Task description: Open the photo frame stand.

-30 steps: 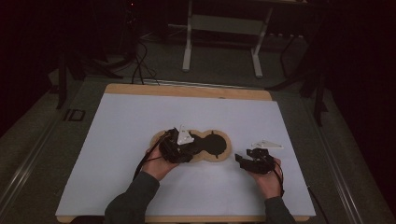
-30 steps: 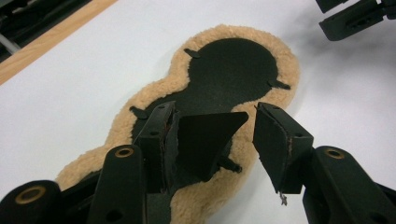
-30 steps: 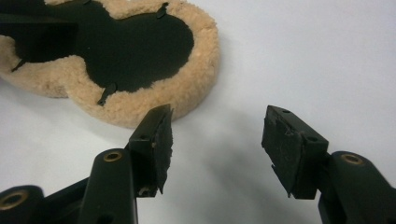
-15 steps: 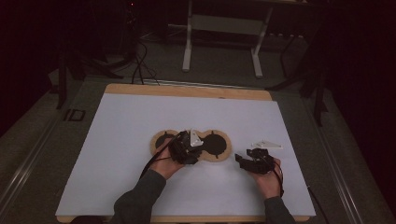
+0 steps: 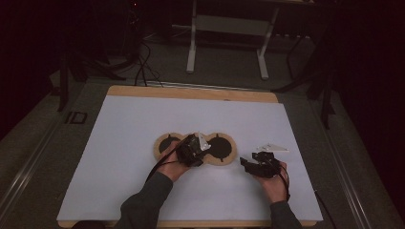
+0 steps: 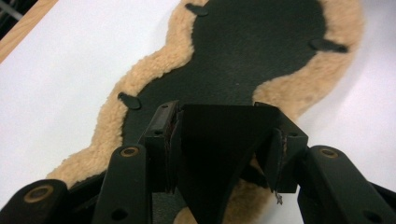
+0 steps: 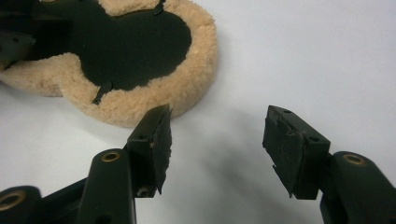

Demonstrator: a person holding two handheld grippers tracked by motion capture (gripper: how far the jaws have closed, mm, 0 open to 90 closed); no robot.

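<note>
1. Dim room: white sheet (image 5: 143,143) over a wooden table (image 5: 191,92), grey floor around it, pale metal stand legs (image 5: 193,47) at 12 o'clock beyond the far edge.
2. Toward 9 o'clock of the table's middle: tan fleece pad (image 5: 162,143) with black lobed centre, lying flat on the sheet, its middle hidden under the hand tool.
3. At centre: left gripper (image 6: 224,135) held in the left hand (image 5: 169,167), directly over the pad; jaws clamped on a dark flap (image 6: 219,154) of the pad's black face, fleece rim beneath.
4. At 3 o'clock of the pad, apart from it: right gripper (image 7: 217,140) in the right hand (image 5: 274,183), low over bare sheet; jaws spread wide, nothing between them, fleece edge at 10 o'clock in the right gripper view.
</note>
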